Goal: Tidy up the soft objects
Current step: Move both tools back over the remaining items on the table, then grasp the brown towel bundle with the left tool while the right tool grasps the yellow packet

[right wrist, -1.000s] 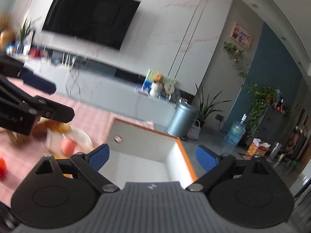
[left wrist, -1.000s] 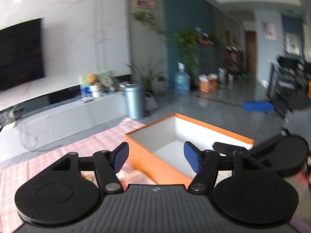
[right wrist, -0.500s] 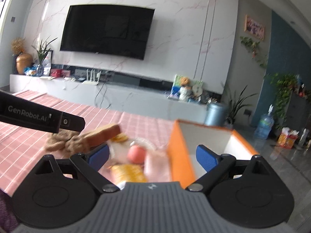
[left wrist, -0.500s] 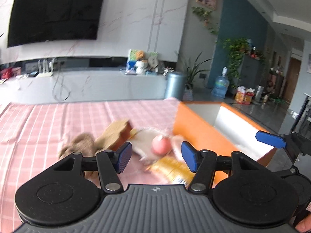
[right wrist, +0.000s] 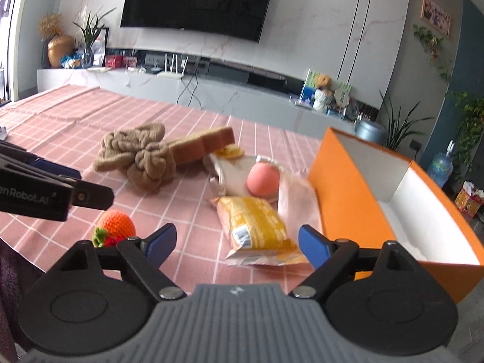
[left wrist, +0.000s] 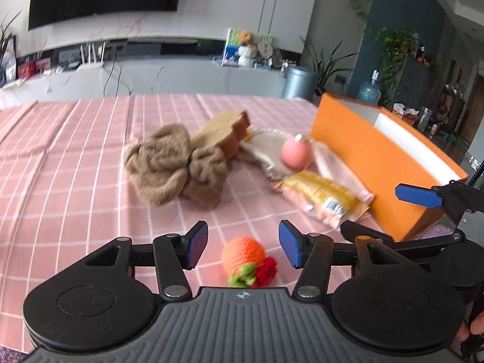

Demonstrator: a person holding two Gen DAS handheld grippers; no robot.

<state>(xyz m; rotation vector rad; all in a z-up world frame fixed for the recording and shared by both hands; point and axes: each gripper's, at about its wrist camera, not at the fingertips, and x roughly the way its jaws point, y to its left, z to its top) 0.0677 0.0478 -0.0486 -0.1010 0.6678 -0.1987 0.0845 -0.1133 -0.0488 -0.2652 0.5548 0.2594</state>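
A crocheted orange fruit (left wrist: pixel 243 255) with green and red trim lies on the pink checked cloth between the fingers of my left gripper (left wrist: pixel 243 243). Its jaws are closing and the pads stand clear of the fruit. My right gripper (right wrist: pixel 236 243) hovers over a yellow snack packet (right wrist: pixel 257 227). Its jaws are wide, closing, and touch nothing. Beyond lie a pink ball (right wrist: pixel 262 178), a pale pink cloth (right wrist: pixel 296 196), a brown towel bow (left wrist: pixel 172 166) and a bread-slice toy (left wrist: pixel 227 130). An open orange box (right wrist: pixel 348 187) stands at the right.
A silvery pouch (right wrist: pixel 233 172) lies under the pink ball. The tablecloth (left wrist: pixel 75 151) stretches left and far. The right gripper's blue finger (left wrist: pixel 419 196) shows by the box's near corner. A TV console (right wrist: pixel 211 90) and a grey bin (left wrist: pixel 298 81) stand beyond the table.
Both views swung from the room and box down onto the tablecloth and sank closer. The soft toys came into view, the orange fruit between the left fingers. Both pairs of jaws narrowed.
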